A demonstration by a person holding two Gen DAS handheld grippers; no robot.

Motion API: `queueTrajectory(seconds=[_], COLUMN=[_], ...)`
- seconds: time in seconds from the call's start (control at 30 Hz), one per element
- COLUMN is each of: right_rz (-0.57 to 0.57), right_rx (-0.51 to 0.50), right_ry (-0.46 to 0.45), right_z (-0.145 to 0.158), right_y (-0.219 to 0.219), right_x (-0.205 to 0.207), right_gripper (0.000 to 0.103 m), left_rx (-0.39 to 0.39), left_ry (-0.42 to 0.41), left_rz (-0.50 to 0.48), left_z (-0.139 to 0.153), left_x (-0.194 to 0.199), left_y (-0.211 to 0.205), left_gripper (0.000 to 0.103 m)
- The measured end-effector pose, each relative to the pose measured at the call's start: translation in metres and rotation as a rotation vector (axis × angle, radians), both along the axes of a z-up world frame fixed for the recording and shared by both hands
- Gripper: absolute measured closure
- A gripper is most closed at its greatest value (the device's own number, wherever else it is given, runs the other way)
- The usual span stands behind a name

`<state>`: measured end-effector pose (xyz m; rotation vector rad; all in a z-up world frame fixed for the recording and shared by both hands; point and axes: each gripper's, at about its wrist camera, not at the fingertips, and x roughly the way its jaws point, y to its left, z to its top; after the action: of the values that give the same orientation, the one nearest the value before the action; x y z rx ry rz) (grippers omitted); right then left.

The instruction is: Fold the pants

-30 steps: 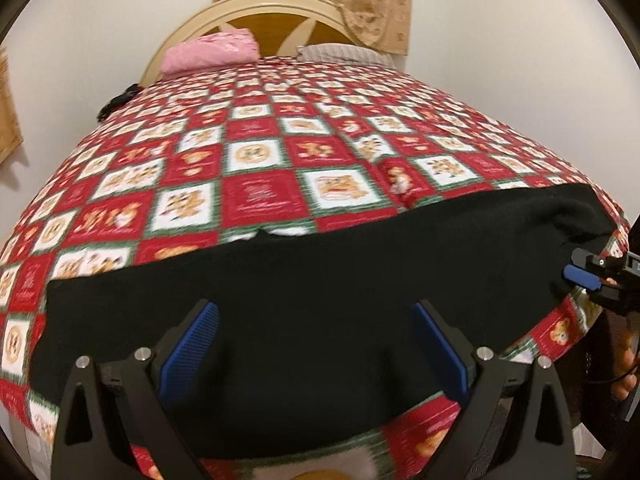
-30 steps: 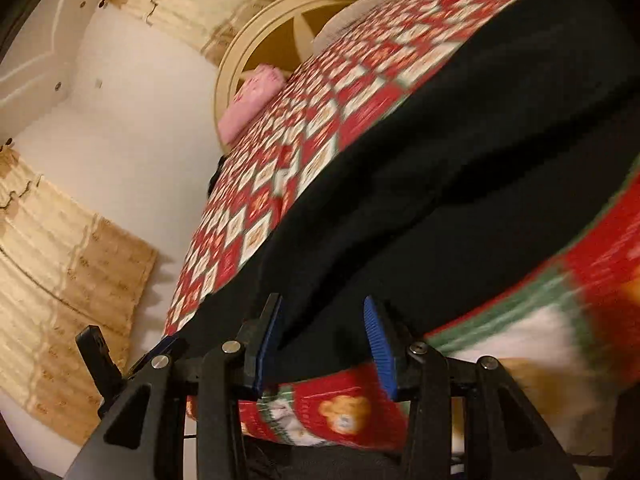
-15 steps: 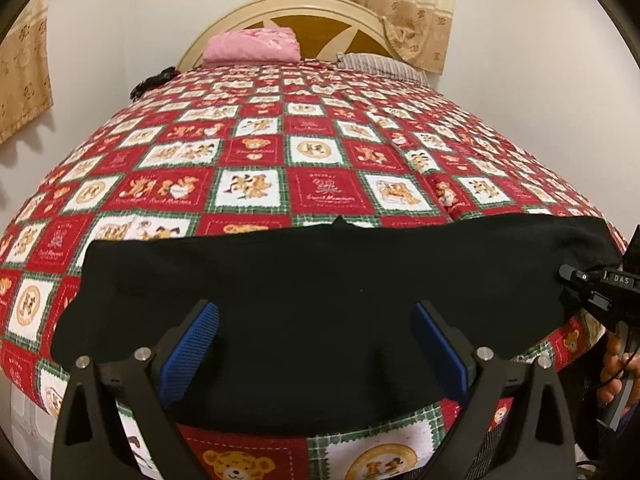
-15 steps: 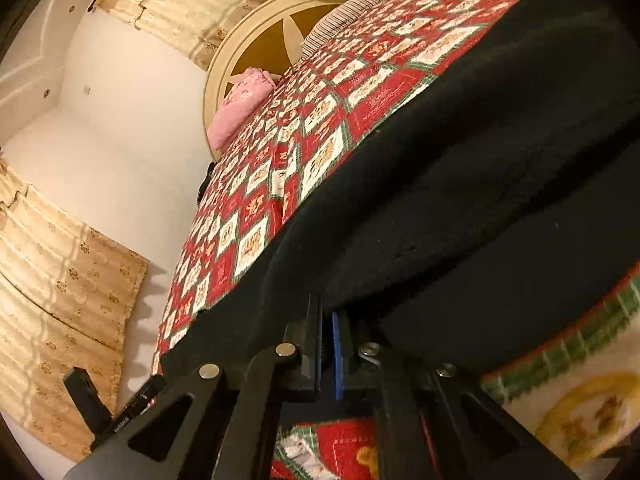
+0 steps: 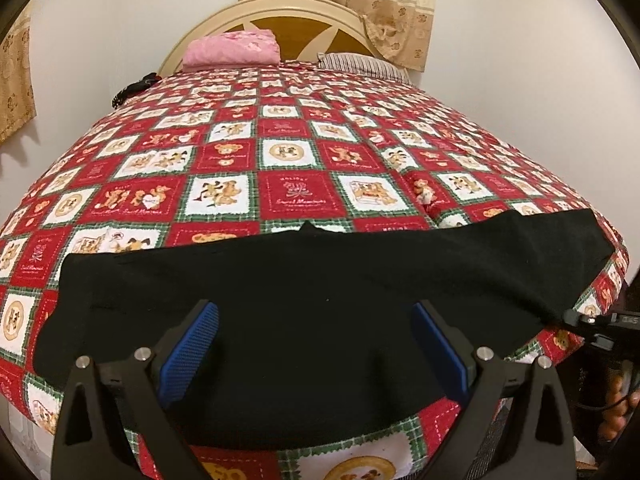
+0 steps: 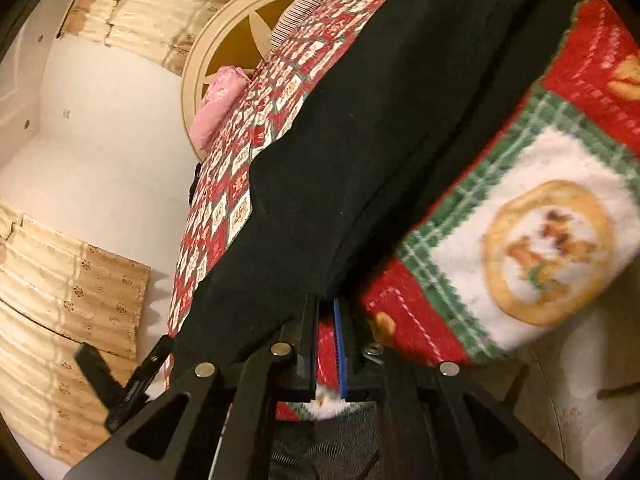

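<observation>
- So the black pants (image 5: 304, 312) are laid out in a long strip across the near edge of the bed (image 5: 280, 152), filling the lower half of the left wrist view, from lower left up to the right edge of the frame.
- Left tool (image 5: 316, 354) is wide open, blue pads hanging over the middle of the pants. Nothing between them, not gripping anything.
- Right tool (image 6: 326, 344) is basically shut, only a sliver between the pads. In the right wrist view, bottom centre, the corner of the pants comes right down to its tips. In the left wrist view it sits at the far right, at the pants' end.
- Honestly I can't tell whether it's pinching just the pants, the red checked bedspread (image 6: 520, 240) too, or neither. That view is blurry and some red shows in the gap.
- Risk 1: if the bedspread is in the pinch, lifting will drag the cover along and bunch everything up under the fold.
- Risk 2: a bite on just the corner is shallow. Soft knit could slip out on the first pull and flop back crooked.
- Risk 3: only one end is held. Pulling it with the left tool still open would let the rest slide or skew toward the bed edge, maybe off it.
- The pink pillow (image 5: 232, 48) and striped pillow (image 5: 364, 66) at the top are well clear.
</observation>
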<state>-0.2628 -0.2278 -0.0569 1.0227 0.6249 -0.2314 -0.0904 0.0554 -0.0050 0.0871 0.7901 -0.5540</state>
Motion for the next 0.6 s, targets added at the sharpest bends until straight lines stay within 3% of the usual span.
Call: queueTrajectory(seconds=[0.1,0.17,0.27,0.43,0.6], right_rz=[-0.103,-0.174,-0.288,-0.331,-0.346], right_rx=[-0.170,-0.214,-0.261,-0.275,-0.286], right_ry=[-0.017,-0.037,-0.036,0.042,0.049], right_z=[0.032,0.043,0.052,0.037,0.031], right_y=[-0.016,-0.031,-0.063,-0.088,-0.089], right_x=[-0.027,-0.039,-0.050,-0.035,-0.031], right_gripper=[0.095,0.095,0.095,0.095,0.095], left_rx=[-0.007,-0.007,-0.002,0.006,0.010], left_ry=[0.011,0.012,0.007,0.005,0.004], left_rz=[-0.001,-0.009,-0.022,-0.021,-0.005], left_z=[-0.002,-0.002,-0.002,-0.002,0.000], left_x=[0.003,0.003,0.000,-0.001,0.002], left_y=[-0.001,-0.004,-0.009,-0.009,-0.006], left_gripper=[0.004,0.004,0.004,0.004,0.004])
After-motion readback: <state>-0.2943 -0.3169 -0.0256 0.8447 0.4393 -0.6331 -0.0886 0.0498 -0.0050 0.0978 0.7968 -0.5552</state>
